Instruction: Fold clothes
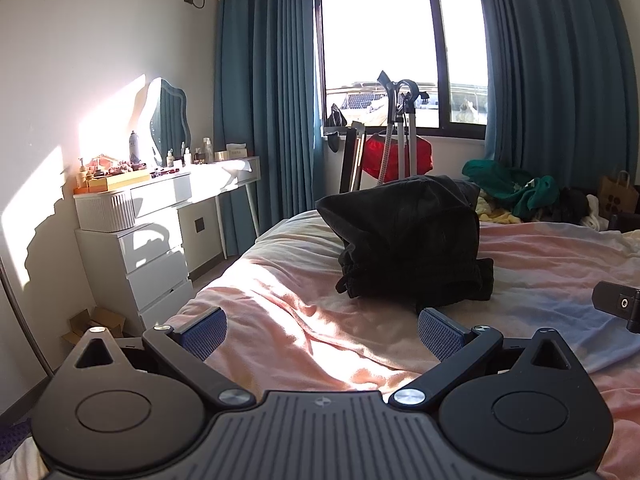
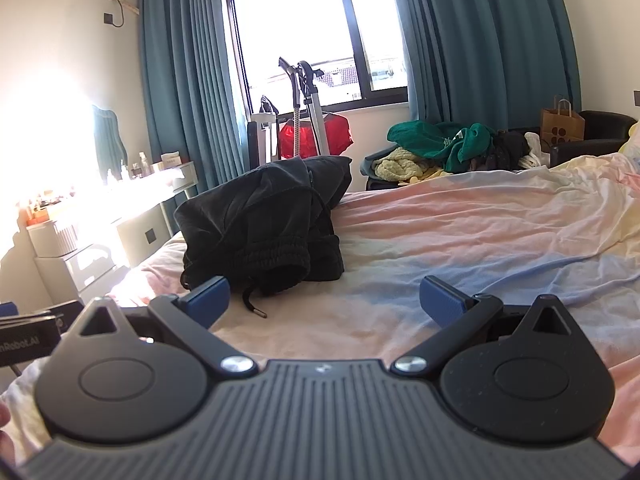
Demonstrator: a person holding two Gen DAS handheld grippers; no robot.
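Left wrist view: the left claw [image 1: 322, 326] is spread wide, its blue pads [image 1: 440, 334] holding nothing, low over the pink bedsheet [image 1: 288, 320]. The right claw [image 2: 324, 300] is likewise wide apart and empty (its left pad sits just beside a drawstring tip [image 2: 260, 314], not touching as far as I can tell). Ahead of both lies the black garment [image 1: 408, 240], a bundled heap near the bed's left edge, its elastic waistband [image 2: 276, 256] facing the right claw. Open sheet stretches to the right of it. Past the bed's far edge sits a pile of clothes [image 2: 444, 144]. Both claws point level toward the window [image 1: 380, 40].
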